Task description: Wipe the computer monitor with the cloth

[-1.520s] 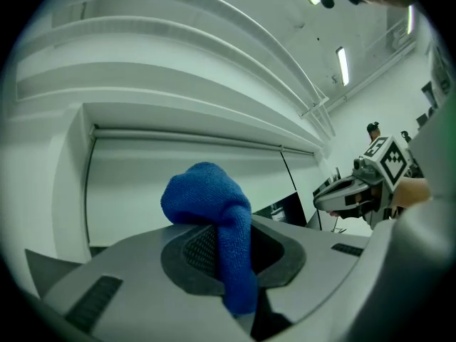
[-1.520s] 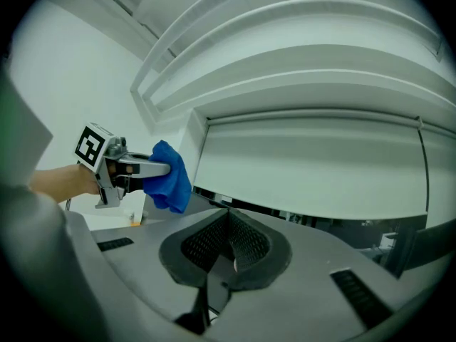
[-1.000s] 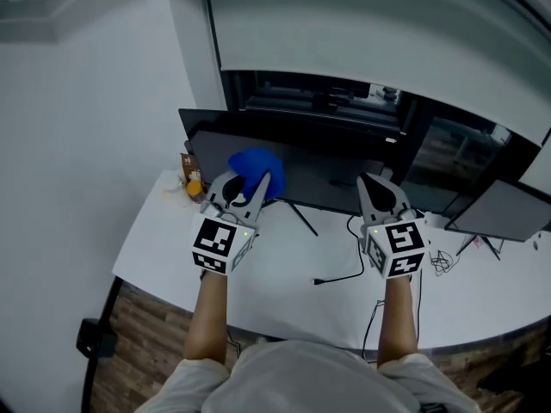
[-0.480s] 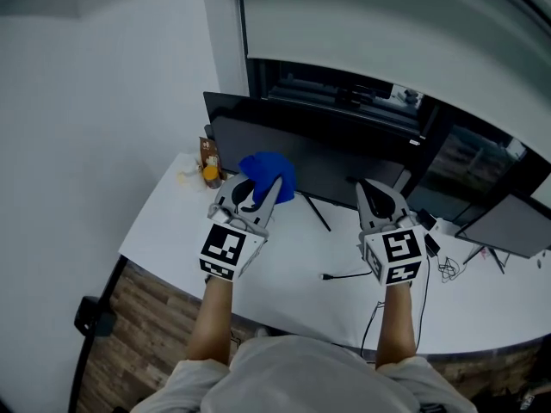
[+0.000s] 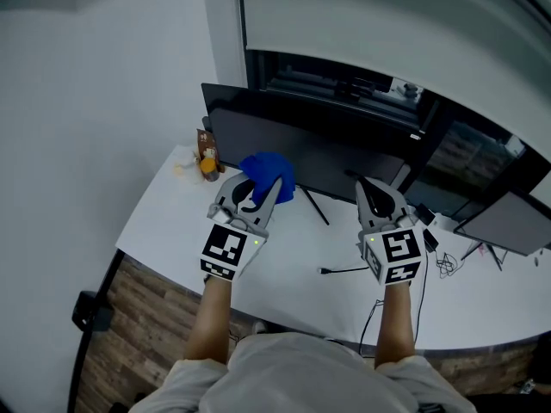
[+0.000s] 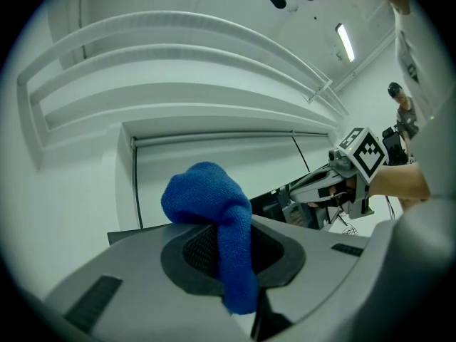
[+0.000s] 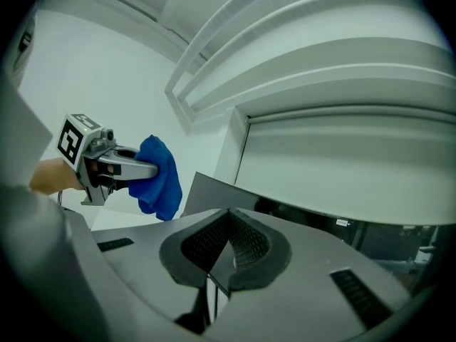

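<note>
The left gripper (image 5: pixel 256 188) is clenched on a blue cloth (image 5: pixel 269 175). In the left gripper view the cloth passes between the two pads; its bunched upper part rises above the jaws and a short end hangs below them. The right gripper (image 5: pixel 376 189) has its jaws pressed together with nothing between them; the right gripper view shows the pads meeting along one seam.

Both grippers are held over a white desk (image 5: pixel 284 269), side by side and well apart, jaws pointing away from the person. A black cable (image 5: pixel 344 271) lies on the desk near the right gripper.

The cloth sits at the tip of the left gripper, in front of the lower left part of the monitor (image 5: pixel 336 157). Whether the cloth touches the screen cannot be determined. The monitor is dark and stands on thin black legs (image 5: pixel 315 208) at the far side of the desk. Small brown and orange items (image 5: pixel 207 155) stand just beside its left edge. A second dark screen (image 5: pixel 508 226) stands to the right. A window (image 5: pixel 344 89) lies behind the monitor.
</note>
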A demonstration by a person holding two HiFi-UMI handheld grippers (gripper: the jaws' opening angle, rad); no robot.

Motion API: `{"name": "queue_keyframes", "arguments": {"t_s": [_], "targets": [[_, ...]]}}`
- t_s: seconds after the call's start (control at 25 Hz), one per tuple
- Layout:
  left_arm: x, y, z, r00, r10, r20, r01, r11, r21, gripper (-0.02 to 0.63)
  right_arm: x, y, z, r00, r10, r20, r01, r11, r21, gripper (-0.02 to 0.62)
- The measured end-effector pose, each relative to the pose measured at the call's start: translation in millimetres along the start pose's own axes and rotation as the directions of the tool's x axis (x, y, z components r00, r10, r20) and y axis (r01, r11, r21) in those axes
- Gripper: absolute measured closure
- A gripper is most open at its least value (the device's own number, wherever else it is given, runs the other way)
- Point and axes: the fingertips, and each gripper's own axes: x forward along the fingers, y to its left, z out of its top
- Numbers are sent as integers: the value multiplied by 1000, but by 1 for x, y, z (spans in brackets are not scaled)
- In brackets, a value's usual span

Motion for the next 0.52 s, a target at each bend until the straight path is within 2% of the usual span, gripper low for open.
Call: {"name": "queue_keyframes", "arguments": {"t_s": [0.52], "targets": [[2,4,-9,1000,-10,-13,10,1000,1,534,7,7,-5,1000,10,-14,-11,1000,-11,583]]}}
